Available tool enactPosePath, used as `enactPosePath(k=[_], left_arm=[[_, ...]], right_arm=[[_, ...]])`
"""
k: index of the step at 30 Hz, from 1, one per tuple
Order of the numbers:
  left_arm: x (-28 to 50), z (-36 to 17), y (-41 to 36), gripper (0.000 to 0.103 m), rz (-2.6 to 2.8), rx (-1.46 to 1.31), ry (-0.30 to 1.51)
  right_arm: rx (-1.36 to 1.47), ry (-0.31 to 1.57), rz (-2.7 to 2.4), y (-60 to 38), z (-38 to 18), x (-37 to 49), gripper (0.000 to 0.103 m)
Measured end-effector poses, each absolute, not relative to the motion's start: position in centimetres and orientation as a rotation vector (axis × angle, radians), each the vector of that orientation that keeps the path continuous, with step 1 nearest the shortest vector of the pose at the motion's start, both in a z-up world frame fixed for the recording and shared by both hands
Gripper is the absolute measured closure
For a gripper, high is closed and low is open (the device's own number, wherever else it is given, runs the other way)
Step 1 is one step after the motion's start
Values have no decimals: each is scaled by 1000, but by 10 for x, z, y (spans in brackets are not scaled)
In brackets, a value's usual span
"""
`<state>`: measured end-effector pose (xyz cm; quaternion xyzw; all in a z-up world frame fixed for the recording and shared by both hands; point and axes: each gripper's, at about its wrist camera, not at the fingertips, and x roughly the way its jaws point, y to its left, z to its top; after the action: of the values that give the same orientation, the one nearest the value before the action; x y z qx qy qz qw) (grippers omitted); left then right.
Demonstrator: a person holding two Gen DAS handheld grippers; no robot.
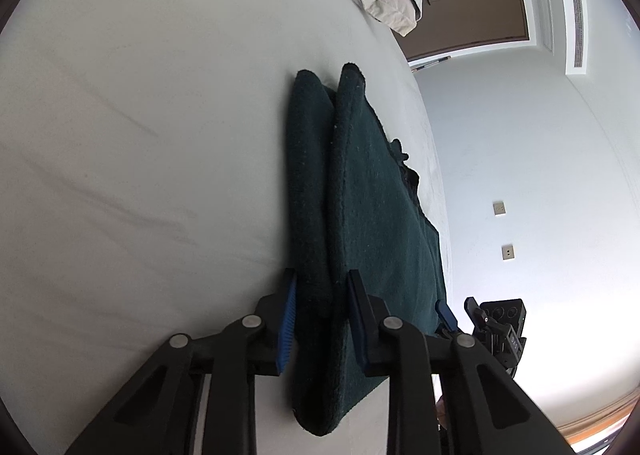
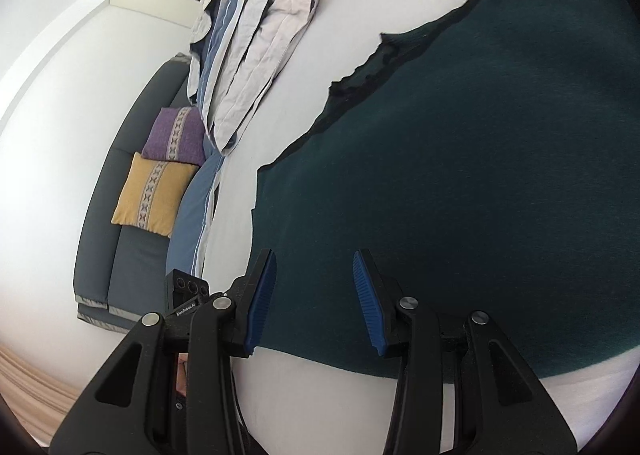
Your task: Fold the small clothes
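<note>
A dark green knitted garment [image 1: 380,215] lies on the white bed [image 1: 140,135]. In the left wrist view its edge is lifted into a doubled ridge that runs away from me. My left gripper [image 1: 322,321] is shut on the near end of that ridge, blue pads pressing both sides. The right wrist view shows the garment [image 2: 460,175] spread flat, its dark-trimmed neckline towards the far side. My right gripper [image 2: 314,299] hangs open over the near hem, with nothing between its pads. The right gripper [image 1: 458,309] also shows at the garment's far right corner.
Folded pale and blue bedding [image 2: 248,55] lies along the far side of the bed [image 2: 352,7]. Beyond it stands a dark sofa with a purple cushion [image 2: 174,137] and a yellow cushion [image 2: 154,193]. A brown door [image 1: 472,15] and a white wall lie past the bed edge.
</note>
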<state>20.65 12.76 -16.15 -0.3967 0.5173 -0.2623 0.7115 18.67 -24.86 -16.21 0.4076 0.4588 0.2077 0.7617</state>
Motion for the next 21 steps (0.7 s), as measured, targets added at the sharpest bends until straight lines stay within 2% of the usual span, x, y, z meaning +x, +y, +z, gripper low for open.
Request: enactPosePath(k=[8, 12, 15, 21], left_arm=[[202, -157, 128, 83, -570, -882, 1092], [202, -146, 123, 84, -565, -826, 1079], [205, -129, 112, 85, -571, -765, 1065], [213, -83, 65, 85, -616, -649, 1035]], right_arm=[[847, 1079, 562, -186, -165, 240, 63], [833, 1178, 528, -167, -196, 262, 65], [922, 1148, 556, -173, -207, 263, 66], [1025, 1077, 583, -217, -191, 257, 63]])
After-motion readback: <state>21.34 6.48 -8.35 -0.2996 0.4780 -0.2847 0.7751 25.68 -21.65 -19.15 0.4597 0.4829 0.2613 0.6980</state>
